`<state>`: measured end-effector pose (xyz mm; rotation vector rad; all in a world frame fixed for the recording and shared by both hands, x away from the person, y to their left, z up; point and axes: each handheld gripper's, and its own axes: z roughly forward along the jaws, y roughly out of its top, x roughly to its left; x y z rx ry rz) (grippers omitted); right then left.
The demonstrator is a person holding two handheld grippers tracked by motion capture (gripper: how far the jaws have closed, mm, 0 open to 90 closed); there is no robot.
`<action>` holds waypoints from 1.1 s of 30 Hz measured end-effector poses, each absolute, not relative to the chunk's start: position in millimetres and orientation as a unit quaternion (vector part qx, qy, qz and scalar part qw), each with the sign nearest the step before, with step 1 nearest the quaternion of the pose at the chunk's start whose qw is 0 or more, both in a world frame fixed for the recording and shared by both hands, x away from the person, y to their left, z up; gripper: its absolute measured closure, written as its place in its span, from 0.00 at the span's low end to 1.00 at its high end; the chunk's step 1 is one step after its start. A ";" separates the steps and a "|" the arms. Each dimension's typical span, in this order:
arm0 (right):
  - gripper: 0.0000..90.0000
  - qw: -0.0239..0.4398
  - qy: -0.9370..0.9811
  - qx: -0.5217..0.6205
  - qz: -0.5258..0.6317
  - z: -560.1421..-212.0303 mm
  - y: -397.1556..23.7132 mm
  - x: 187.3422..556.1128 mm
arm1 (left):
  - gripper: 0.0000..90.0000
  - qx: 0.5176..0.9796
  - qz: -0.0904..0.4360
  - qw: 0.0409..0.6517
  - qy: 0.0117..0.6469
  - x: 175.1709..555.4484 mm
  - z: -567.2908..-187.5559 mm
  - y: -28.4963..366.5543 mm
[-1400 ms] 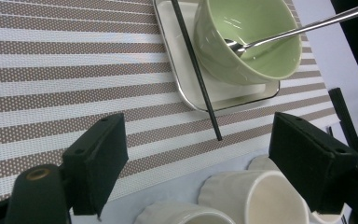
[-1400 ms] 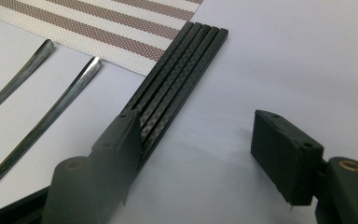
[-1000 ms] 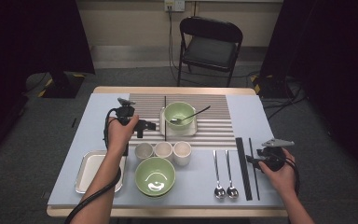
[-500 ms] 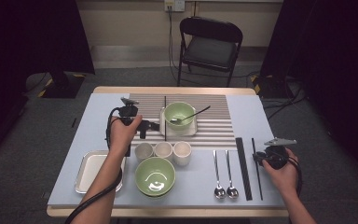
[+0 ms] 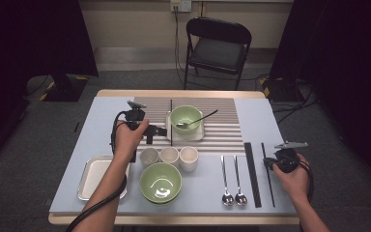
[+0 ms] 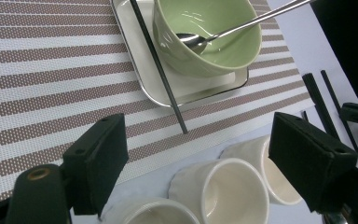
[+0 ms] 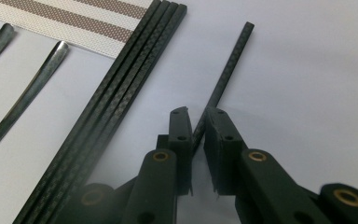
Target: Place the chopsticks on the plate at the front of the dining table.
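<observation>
Table set; both grippers over it.
Right gripper (image 5: 272, 162) sat at the lone chopstick (image 5: 268, 174), right of the chopstick bundle (image 5: 251, 174). Left gripper (image 5: 160, 132) hovered over the striped mat (image 5: 222, 125), near the three cups (image 5: 169, 156).

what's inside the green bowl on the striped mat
A metal spoon rests in the green bowl, its handle leaning over the rim. The bowl looks otherwise empty. It sits on a white square plate; the plate's middle under the bowl is hidden.

- High view looks forward and down over the whole table (image 5: 101, 104).
- Left gripper view sits close above the cups (image 6: 233, 191), facing the bowl (image 6: 209, 32).
- Right gripper view, nearest, shares the chopsticks (image 7: 121, 107) with it.
</observation>
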<state>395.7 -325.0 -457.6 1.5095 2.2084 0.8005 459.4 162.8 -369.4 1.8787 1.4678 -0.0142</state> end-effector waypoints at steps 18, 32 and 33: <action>0.95 0.142 0.747 0.591 0.271 -454.0 -326.7 403.2 | 0.21 0.747 -0.007 0.376 0.548 450.2 -361.9 151.6; 0.96 0.131 0.740 0.591 0.293 -451.9 -333.3 404.8 | 0.21 0.748 -0.018 0.387 0.539 447.1 -364.3 140.9; 0.96 0.130 0.738 0.592 0.296 -450.6 -333.8 404.7 | 0.21 0.747 -0.019 0.389 0.539 447.2 -364.3 140.7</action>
